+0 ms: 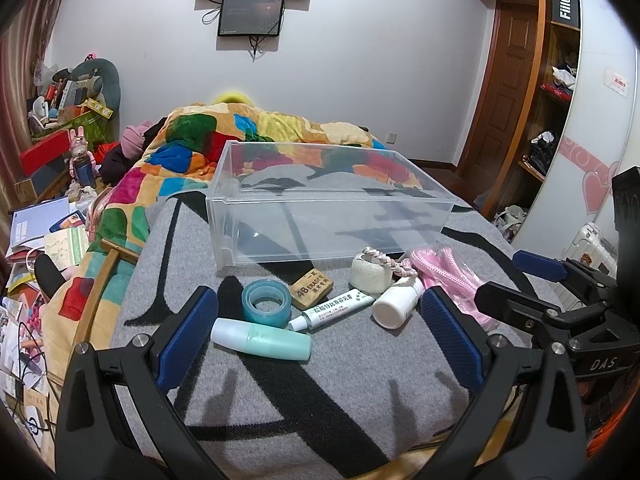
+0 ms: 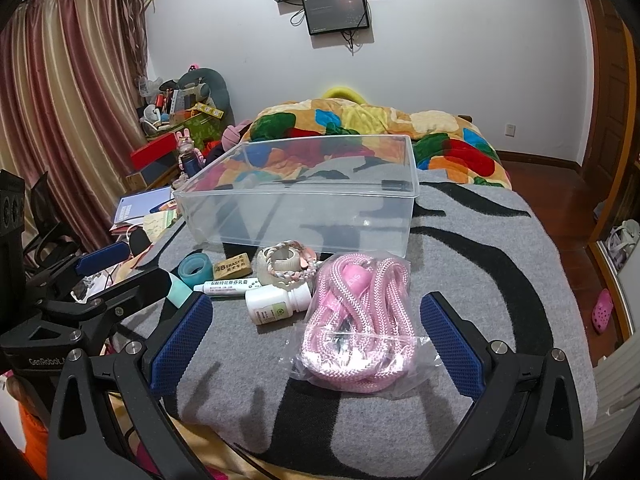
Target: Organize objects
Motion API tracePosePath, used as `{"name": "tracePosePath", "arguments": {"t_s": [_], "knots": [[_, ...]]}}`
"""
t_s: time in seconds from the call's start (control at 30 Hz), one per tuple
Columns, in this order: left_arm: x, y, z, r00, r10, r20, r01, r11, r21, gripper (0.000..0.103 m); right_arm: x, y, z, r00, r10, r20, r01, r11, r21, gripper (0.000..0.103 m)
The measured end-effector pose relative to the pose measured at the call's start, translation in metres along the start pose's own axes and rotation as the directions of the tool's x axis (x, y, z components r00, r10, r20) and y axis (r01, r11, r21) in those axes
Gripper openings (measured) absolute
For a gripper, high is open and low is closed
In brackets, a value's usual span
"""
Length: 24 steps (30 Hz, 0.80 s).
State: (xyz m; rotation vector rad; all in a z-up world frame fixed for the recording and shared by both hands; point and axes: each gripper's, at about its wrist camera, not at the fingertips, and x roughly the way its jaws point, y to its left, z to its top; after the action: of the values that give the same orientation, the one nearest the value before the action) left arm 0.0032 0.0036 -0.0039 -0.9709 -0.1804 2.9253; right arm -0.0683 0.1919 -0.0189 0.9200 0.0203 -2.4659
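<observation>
A clear plastic bin [image 1: 332, 204] [image 2: 304, 200] stands empty on the grey blanket. In front of it lie a mint bottle [image 1: 262, 344], a blue tape roll [image 1: 266, 302] [image 2: 195, 269], a brown eraser [image 1: 311, 289] [image 2: 233, 268], an ointment tube [image 1: 334, 307] [image 2: 228, 285], a white pill bottle [image 1: 396, 306] [image 2: 276, 304], a white tape roll with a braided band [image 1: 372, 272] [image 2: 284, 262] and a bagged pink rope [image 2: 356, 328] [image 1: 452, 272]. My left gripper [image 1: 320, 336] is open over the mint bottle. My right gripper [image 2: 316, 336] is open around the pink rope bag.
A colourful quilt [image 1: 248, 136] [image 2: 360, 124] is bunched behind the bin. Clutter, books and boxes [image 1: 48, 208] crowd the floor left of the bed. The bed's right edge drops to a wooden floor [image 2: 568, 216]. A wardrobe [image 1: 552, 100] stands at the right.
</observation>
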Motion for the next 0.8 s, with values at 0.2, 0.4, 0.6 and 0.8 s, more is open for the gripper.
{"name": "tracePosePath", "arguments": {"t_s": [0.2, 0.4, 0.6, 0.8], "knots": [[-0.0012, 0.0006, -0.0002, 1.000, -0.002, -0.002, 0.002, 1.000, -0.006, 0.103, 0.0008, -0.0006, 0.0006, 1.000, 0.002, -0.002, -0.002, 1.000, 0.003, 0.103], [-0.0015, 0.0011, -0.0005, 1.000, -0.002, -0.004, 0.002, 1.000, -0.006, 0.103, 0.0010, 0.0018, -0.0001, 1.000, 0.003, -0.004, -0.003, 1.000, 0.006, 0.103], [-0.0017, 0.0015, -0.0008, 1.000, -0.003, -0.004, 0.003, 1.000, -0.006, 0.103, 0.0012, 0.0014, 0.0002, 1.000, 0.005, -0.004, -0.005, 1.000, 0.005, 0.103], [-0.0022, 0.0016, -0.0020, 1.000, -0.003, -0.005, 0.003, 1.000, -0.010, 0.103, 0.0018, 0.0018, 0.0002, 1.000, 0.006, -0.005, -0.006, 1.000, 0.008, 0.103]]}}
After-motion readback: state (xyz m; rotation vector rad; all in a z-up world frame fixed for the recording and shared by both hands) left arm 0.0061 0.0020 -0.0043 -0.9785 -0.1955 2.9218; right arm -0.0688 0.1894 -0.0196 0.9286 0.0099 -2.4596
